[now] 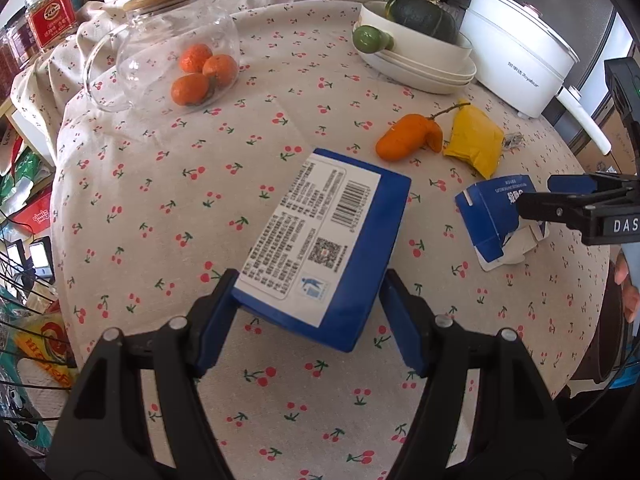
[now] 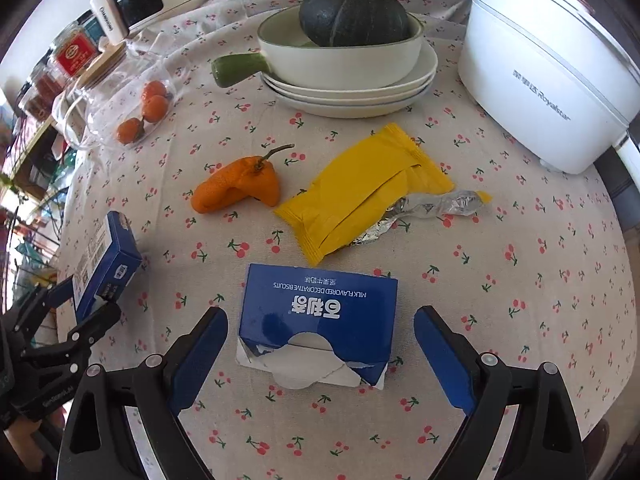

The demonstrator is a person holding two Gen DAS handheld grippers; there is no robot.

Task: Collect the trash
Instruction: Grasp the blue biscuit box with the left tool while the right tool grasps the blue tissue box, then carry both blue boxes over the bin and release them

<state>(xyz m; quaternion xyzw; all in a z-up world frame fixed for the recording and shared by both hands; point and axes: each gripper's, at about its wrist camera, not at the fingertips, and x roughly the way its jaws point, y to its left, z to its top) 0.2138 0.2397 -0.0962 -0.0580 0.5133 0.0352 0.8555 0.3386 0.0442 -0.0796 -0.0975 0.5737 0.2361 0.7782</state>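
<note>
2 hand-held grippers are at work over the bench (image 2: 520, 264). Left hand-held gripper (image 1: 308, 312) clamps the intact blue box (image 1: 328, 248) by its near end, tilted above the cloth. Right hand-held gripper (image 2: 320, 354) stands wide open, its pads astride the torn blue biscuit box (image 2: 320, 316) without touching it. My advice: lower until both pads flank the box's side walls, then close gently, since the ripped cardboard will likely crush. Trash count: 2 blue boxes, 1 yellow wrapper (image 2: 360, 192) just beyond. Produce: 3 tangerines (image 2: 146, 114), 1 orange pepper (image 2: 236, 188), 1 squash (image 2: 354, 16).
</note>
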